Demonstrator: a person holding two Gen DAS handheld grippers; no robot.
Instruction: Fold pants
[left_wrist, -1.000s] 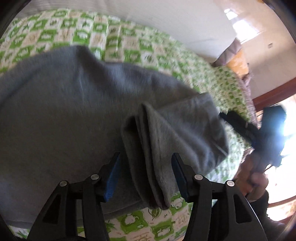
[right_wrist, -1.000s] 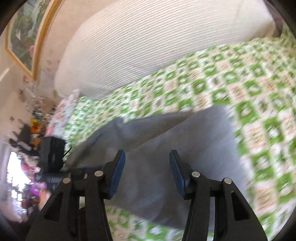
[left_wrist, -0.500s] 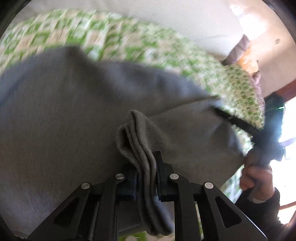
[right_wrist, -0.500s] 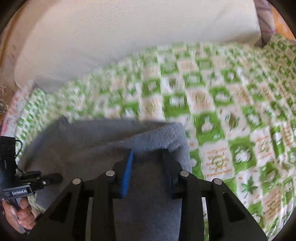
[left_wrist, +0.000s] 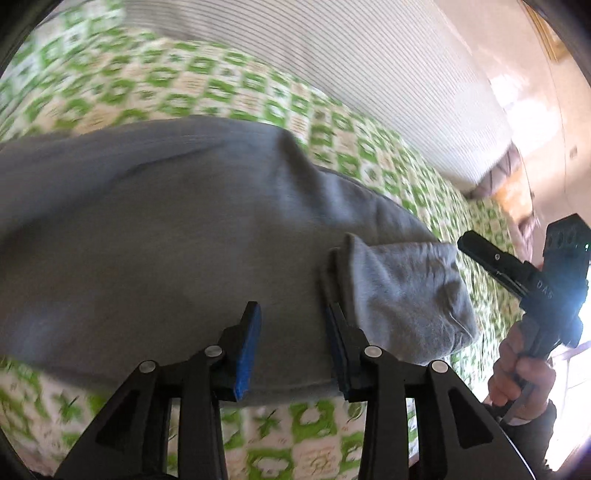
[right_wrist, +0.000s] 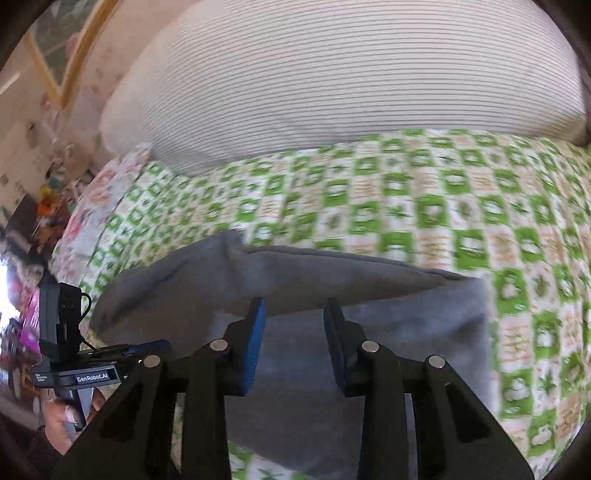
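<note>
Gray pants (left_wrist: 166, 229) lie folded on the bed (left_wrist: 303, 443). Left gripper (left_wrist: 291, 343) fingers, just opening, stand parted and empty; right gripper (right_wrist: 295, 343) likewise empty.

Black gripper (left_wrist: 291, 341) frames, silver screws, blue-padded fingers (left_wrist: 247, 350); dark sleeve (left_wrist: 532, 439) at the wrist

- Bedspread (right_wrist: 424, 206): green-and-cream checked print, covering the bed across both views.
- Pillow (right_wrist: 332, 81): large, white with fine grey stripes, lying at the far edge of the bed.
- Wall (right_wrist: 40, 122): pale, bearing a gilt-framed picture (right_wrist: 62, 44) at upper left.
- Window light (left_wrist: 576, 373): strong glare at the right edge of the left wrist view.
- Floral cloth (right_wrist: 99, 192): beside the pillow's left end.
</note>
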